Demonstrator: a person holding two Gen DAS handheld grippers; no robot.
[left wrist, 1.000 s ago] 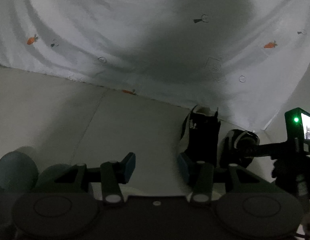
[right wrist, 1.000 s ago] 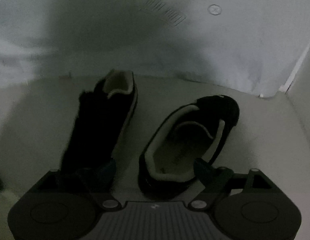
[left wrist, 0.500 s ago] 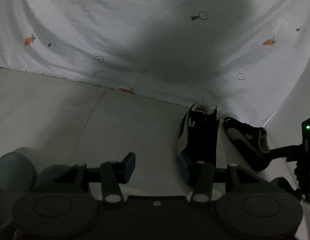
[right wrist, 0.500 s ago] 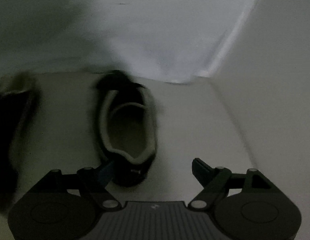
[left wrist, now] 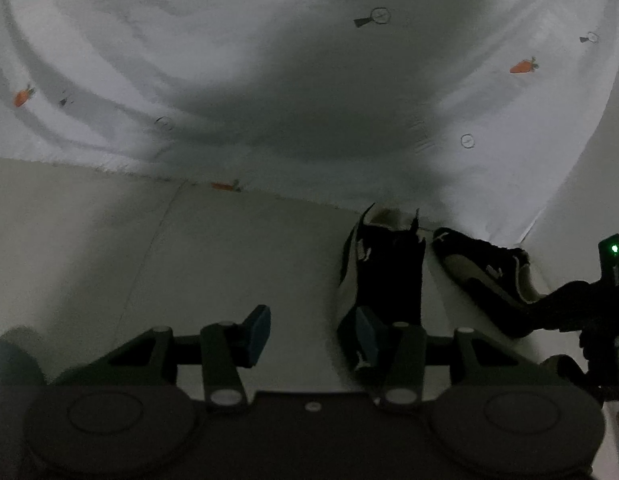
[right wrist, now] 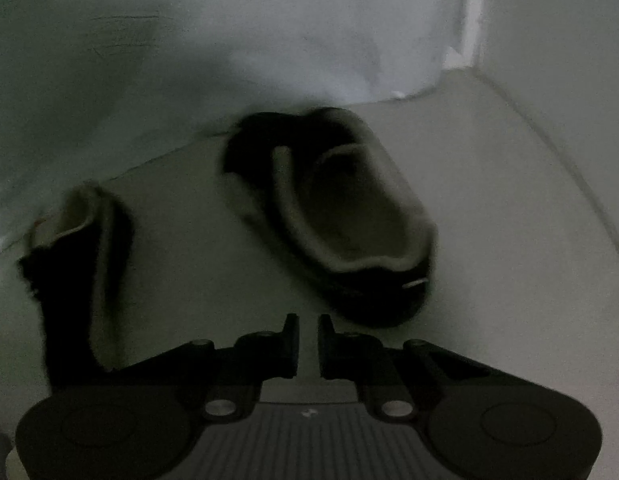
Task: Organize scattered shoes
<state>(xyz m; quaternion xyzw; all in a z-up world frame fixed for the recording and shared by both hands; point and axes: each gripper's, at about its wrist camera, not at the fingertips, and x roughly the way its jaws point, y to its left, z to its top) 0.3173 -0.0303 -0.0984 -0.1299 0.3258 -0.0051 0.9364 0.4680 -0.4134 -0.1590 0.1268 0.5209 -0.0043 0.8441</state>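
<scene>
Pretty dim shot, but here's the layout. In the left wrist view, the left gripper (left wrist: 312, 334) sits at the bottom centre with its blue-padded fingers spread wide, nothing between them. Its right finger overlaps the near end of a black sneaker with a pale sole and white side logo (left wrist: 383, 276), which lies on its side in the lower right of the frame; whether the pad actually touches the shoe is hard to tell. Just to the right of it is the second black sneaker with a cream lining (left wrist: 483, 276), upright on the pale tiled floor (left wrist: 229, 264), toe toward the hanging white sheet printed with little orange carrots (left wrist: 269, 60).

In the right wrist view, the right gripper (right wrist: 308, 346) is at bottom centre with its dark fingers drawn in to a narrow slit and gripping nothing. The upright sneaker (right wrist: 341, 216) is in the middle of that frame, opening facing up, a bit blurred, just beyond the fingertips. The tipped one (right wrist: 81, 272) is at the left edge. Both shoes sit close to the sheet's hem, near the corner at the upper right.
</scene>
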